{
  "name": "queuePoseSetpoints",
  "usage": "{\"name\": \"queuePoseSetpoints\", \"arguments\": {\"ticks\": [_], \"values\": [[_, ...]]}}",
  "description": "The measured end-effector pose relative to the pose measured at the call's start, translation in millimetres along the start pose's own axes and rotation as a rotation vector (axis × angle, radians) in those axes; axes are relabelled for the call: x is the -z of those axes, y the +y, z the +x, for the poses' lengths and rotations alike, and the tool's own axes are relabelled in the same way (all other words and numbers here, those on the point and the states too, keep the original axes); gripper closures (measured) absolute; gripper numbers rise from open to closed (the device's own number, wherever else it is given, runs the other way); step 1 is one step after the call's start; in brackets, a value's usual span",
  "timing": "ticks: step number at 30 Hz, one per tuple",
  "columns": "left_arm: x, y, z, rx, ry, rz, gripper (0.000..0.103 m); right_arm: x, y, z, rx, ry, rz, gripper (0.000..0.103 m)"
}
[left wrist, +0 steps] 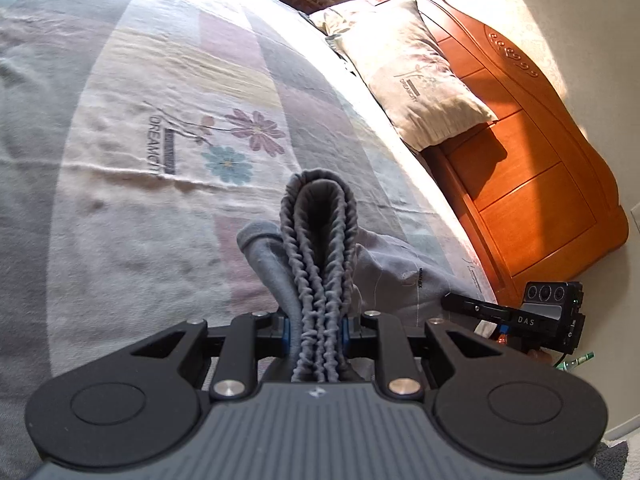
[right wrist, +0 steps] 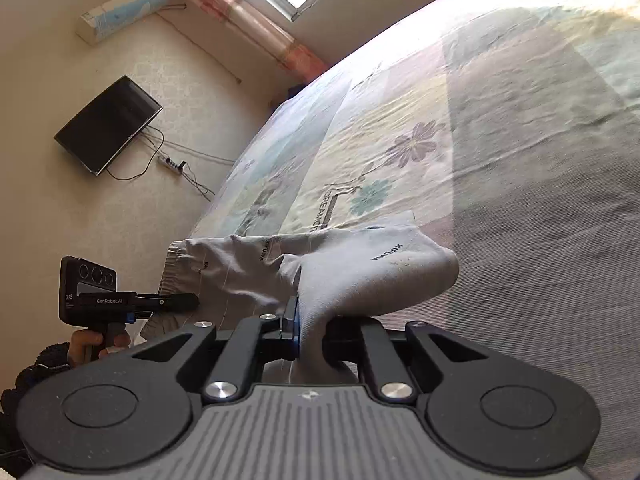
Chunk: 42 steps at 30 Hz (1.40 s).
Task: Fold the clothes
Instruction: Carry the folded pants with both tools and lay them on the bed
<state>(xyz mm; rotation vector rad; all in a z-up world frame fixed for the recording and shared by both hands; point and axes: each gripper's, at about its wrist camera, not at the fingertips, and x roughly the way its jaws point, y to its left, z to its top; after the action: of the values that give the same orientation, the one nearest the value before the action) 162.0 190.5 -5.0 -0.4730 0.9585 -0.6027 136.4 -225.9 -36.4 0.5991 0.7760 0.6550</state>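
Note:
A pair of grey sweatpants (right wrist: 360, 264) lies on the patchwork bedspread (right wrist: 520, 160), with dark lettering on the legs. My left gripper (left wrist: 314, 330) is shut on the ruched elastic waistband (left wrist: 320, 240), which stands up in a loop between its fingers. My right gripper (right wrist: 312, 332) is shut on a bunched fold of a grey leg, and the cloth bulges up and to the right of it. In the left wrist view the right gripper (left wrist: 452, 300) shows at the bed's edge. In the right wrist view the left gripper (right wrist: 192, 300) reaches the waistband (right wrist: 176, 268), held by a hand (right wrist: 92, 342).
A flowered pillow (left wrist: 416, 76) leans on the orange wooden headboard (left wrist: 540, 168). A dark TV (right wrist: 108, 124) and an air conditioner (right wrist: 120, 12) hang on the far wall under a bright window. The bedspread (left wrist: 120, 120) stretches wide to the left and beyond the pants.

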Motion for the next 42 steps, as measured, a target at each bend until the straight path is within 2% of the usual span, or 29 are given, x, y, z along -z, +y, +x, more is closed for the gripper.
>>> {"name": "queuePoseSetpoints", "arguments": {"ticks": [10,20,26,33,37,42], "values": [[-41.7,-122.7,134.3,0.077,0.153,0.185,0.083,-2.8,-67.1,-129.2,0.148,-0.203,0.078,0.091],[-68.7,-225.1,260.5,0.136,0.286,0.323,0.083,-6.9,-128.8,-211.2,0.321,-0.343,0.169,0.091],[-87.4,-267.7,321.8,0.148,0.319,0.363,0.083,-11.3,-156.6,-243.6,0.401,-0.41,0.181,0.091],[-110.0,-310.0,381.7,0.139,0.345,0.415,0.083,-20.5,-181.2,-266.2,0.438,-0.478,0.194,0.091],[-125.2,-330.6,410.4,0.11,0.352,0.45,0.083,-14.4,-189.1,-274.5,0.454,-0.524,0.232,0.091],[-144.3,-356.2,440.8,0.069,0.354,0.498,0.083,-8.5,-189.9,-267.4,0.468,-0.526,0.243,0.091]]}}
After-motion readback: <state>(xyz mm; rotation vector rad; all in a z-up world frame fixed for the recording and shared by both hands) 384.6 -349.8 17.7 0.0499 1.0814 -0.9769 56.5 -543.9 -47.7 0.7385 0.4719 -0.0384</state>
